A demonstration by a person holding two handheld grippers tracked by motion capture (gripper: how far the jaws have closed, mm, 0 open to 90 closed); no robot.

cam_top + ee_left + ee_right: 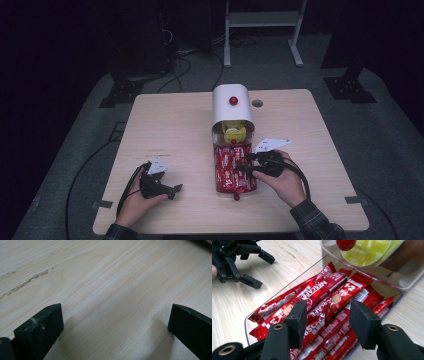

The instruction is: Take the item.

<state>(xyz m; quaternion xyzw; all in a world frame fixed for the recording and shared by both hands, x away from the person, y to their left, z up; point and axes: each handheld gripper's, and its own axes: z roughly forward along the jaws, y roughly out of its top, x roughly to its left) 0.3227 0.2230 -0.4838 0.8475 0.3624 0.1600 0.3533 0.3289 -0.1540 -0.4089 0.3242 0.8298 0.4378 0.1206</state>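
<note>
- We see a table (165, 125) of pale wood, matt, with fine grain and a few darker scuffs.
- We find the sachets (329, 302) in glossy red foil that catches the light.
- We read the drawer (247, 322) holding them as clear, smooth plastic.
- We take the white housing (231, 112) for smooth plastic with a shiny red knob (233, 100).
- We note the right gripper (325, 322) has matt black pads (298, 315), slightly grainy.

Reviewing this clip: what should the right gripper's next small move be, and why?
Probably lower a little and close on one sachet. The right gripper hovers with jaws half open just above the red coffee sachets in the clear tray, nothing yet pinched between them. The left gripper rests open on the table.
</note>
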